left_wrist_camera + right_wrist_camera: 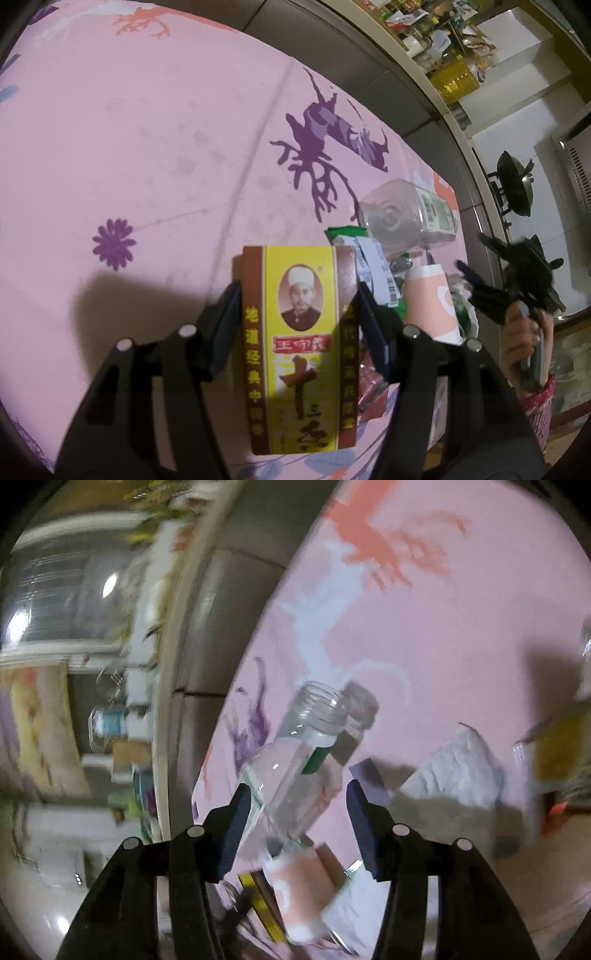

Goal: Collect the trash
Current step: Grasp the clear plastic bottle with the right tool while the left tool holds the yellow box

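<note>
Spice box (pixel 301 347) clamped between left fingers (pixel 227 325).

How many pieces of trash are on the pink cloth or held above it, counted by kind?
Cardboard box, clamped in the left hand-held gripper: 1
Clear plastic bottle: 1
Paper cup: 1
Green and white wrapper: 1
Total: 4 that can be told apart; the pile may hide more.
</note>
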